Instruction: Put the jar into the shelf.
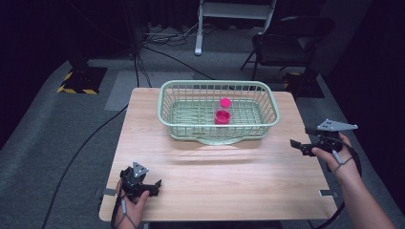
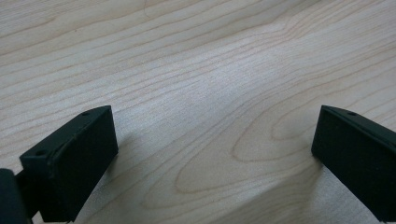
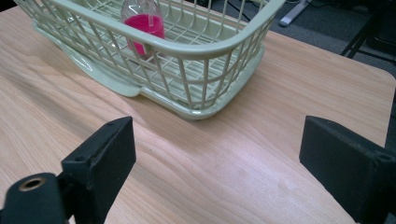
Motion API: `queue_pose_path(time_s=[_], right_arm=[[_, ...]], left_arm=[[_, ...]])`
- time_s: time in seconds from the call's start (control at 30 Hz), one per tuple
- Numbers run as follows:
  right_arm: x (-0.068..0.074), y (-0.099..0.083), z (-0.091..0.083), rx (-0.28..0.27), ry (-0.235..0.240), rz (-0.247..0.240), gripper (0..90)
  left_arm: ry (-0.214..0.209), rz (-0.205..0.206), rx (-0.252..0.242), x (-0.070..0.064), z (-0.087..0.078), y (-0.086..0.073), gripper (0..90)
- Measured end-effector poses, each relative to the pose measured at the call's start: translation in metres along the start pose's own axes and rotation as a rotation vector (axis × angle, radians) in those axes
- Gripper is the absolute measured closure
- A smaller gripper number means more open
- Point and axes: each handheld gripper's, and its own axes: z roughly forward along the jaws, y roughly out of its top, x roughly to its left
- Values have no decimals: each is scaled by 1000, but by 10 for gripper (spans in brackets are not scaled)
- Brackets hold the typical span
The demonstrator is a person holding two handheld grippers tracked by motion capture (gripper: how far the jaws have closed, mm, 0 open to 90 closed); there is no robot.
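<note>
Both pairs of fingers stand wide apart and hold nothing: the left fingers (image 2: 70, 163) frame bare wood, the right fingers (image 3: 100, 161) frame wood with the basket (image 3: 196, 51) beyond. The left gripper (image 1: 155, 183) rests low at the near left corner of the bench (image 1: 215, 176); the right gripper (image 1: 301, 145) hovers at the right edge, pointing inward toward the basket. The bottle (image 1: 223, 112) (pink cap, pink liquid in its lower part) stands upright inside the basket, near its middle, well apart from either gripper. By my reading, the step in hand is the approach, with the right gripper the likelier one to go. Its next move calls for rising over the near rim, then coming down around the bottle with the fingers spread.
</note>
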Motion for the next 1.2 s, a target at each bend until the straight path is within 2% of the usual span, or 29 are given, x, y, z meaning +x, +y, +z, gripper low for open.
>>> queue_pose_path(time_s=[0.57, 1.2], right_arm=[[-4, -26, -2, 10, -5, 30, 90], [-3, -49, 3, 19, 2, 49, 76]], left_arm=[[0, 0, 0, 0, 0, 0, 0], [0, 3, 1, 1, 0, 0, 0]])
